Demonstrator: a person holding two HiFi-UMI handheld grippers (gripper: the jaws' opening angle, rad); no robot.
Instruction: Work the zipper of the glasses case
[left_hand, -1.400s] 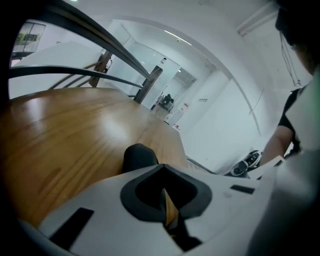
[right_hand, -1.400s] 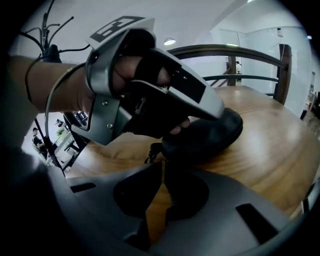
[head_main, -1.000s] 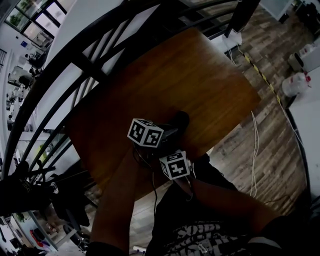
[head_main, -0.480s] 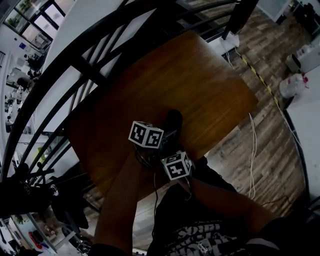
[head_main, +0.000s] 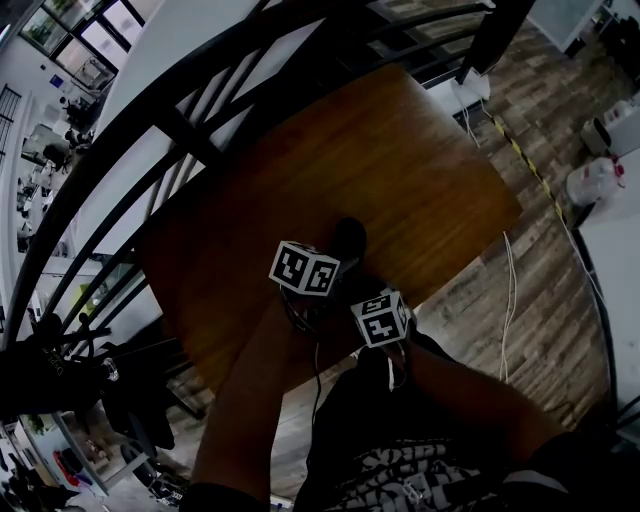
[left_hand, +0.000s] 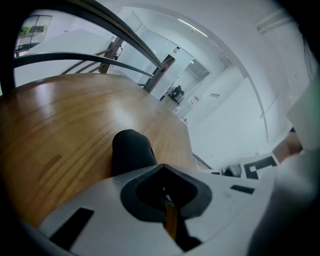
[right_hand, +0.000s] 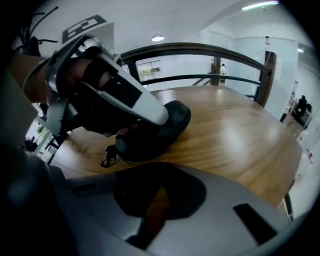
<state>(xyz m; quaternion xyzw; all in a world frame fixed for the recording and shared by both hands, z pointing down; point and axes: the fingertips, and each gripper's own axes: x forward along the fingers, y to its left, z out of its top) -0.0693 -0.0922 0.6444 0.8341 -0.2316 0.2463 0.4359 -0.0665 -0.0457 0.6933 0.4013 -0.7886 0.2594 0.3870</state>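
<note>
A black glasses case (head_main: 346, 238) lies on the brown wooden table (head_main: 420, 160) near its front edge. In the right gripper view the case (right_hand: 167, 125) shows long and rounded, with its small metal zipper pull (right_hand: 107, 158) hanging off the near end onto the wood. My left gripper (left_hand: 164, 189) has its jaws closed together, pinching that near end; the case (left_hand: 131, 150) sticks out just past the tips. My right gripper (right_hand: 160, 190) is shut with nothing in it, a short way back from the zipper pull.
A dark curved railing (head_main: 150, 110) runs round the far and left sides of the table. To the right is wood-plank floor with a white cable (head_main: 508, 300) and white containers (head_main: 592, 178). My legs are below the table's front edge.
My right gripper's marker cube has slid right, away from the left one. The left gripper and case have shifted only slightly.
</note>
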